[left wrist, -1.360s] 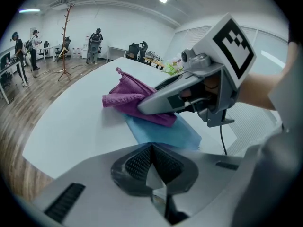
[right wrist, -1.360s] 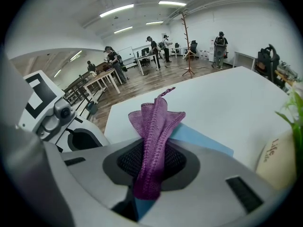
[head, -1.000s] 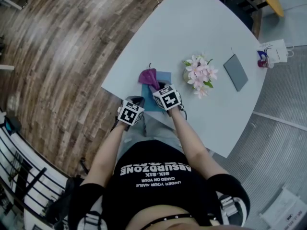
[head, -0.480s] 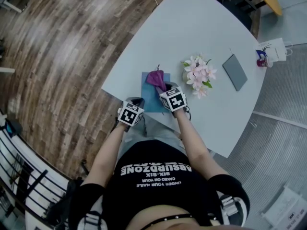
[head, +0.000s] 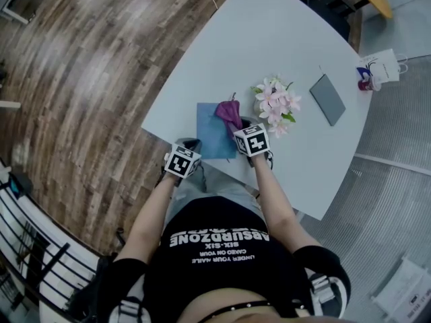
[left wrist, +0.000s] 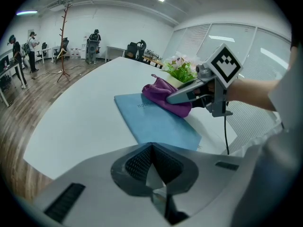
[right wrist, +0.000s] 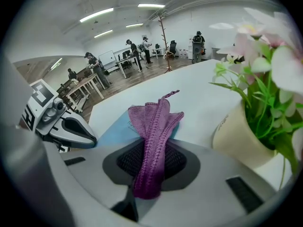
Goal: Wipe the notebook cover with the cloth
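A blue notebook [head: 212, 136] lies flat near the front edge of the white table [head: 269, 39]. My right gripper [head: 238, 124] is shut on a purple cloth [head: 228, 113], and the cloth rests on the notebook's right part, close to the flower pot. In the right gripper view the cloth [right wrist: 154, 124] runs between the jaws of the right gripper [right wrist: 152, 151] and fans out over the blue cover [right wrist: 112, 129]. My left gripper [head: 190, 145] hovers at the table's front edge by the notebook's near left corner. Its jaws are shut with nothing visibly held. The left gripper view has the notebook [left wrist: 154, 119] and the cloth [left wrist: 166, 97].
A cream pot of pink flowers [head: 275, 103] stands just right of the cloth, very near my right gripper. A dark grey tablet [head: 327, 99] lies further right. A white bag [head: 378, 68] sits off the table's far right. People stand in the room beyond.
My right gripper has dragged the cloth rightward across the notebook, uncovering most of the blue cover. The left gripper has stayed almost still.
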Demonstrator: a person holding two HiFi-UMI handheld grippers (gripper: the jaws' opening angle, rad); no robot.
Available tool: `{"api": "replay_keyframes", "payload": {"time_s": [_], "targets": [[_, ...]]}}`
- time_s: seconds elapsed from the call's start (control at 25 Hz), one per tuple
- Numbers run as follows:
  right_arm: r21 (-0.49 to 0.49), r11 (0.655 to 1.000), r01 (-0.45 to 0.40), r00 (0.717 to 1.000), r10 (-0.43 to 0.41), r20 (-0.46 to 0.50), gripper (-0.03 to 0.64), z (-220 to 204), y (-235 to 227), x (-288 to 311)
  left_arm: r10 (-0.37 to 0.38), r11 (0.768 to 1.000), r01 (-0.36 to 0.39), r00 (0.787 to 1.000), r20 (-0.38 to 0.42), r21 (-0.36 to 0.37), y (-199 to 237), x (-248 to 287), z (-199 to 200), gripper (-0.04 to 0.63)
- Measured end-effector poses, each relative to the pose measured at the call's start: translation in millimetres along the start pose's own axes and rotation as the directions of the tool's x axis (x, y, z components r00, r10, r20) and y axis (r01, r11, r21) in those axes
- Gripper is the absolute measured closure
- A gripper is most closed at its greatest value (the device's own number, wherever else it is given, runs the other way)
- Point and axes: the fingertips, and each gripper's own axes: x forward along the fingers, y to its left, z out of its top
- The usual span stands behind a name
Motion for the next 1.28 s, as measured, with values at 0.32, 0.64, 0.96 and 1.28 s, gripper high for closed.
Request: {"api": "replay_keyframes", "payload": {"time_s": [0.32, 0.64, 0.96, 1.28], "targets": [[0.025, 0.999, 0.028, 1.000, -0.028, -0.002, 0.524, -9, -13, -12, 0.001, 1.000, -0.001, 1.000, -0.002, 0.009, 0, -3, 1, 0.580], [0.056, 0.998, 0.036, 0.999, -0.037, 0.011, 0.525, -18, -12, -14, -0.002, 1.000, 0.002, 1.000, -0.002, 0.008, 0, -1, 0, 0.580], [0.088, 0.995, 0.047, 0.998, -0.050, 0.037, 0.525, -29, -4, -14, -0.002, 1.000, 0.002, 1.000, -0.001, 0.013, 3, 3, -3, 0.580], [0.121, 0.991, 0.052, 0.997, -0.058, 0.050, 0.525, -35, 2, -17, -0.008, 1.000, 0.008, 1.000, -0.005, 0.020, 5, 3, -4, 0.580]]}}
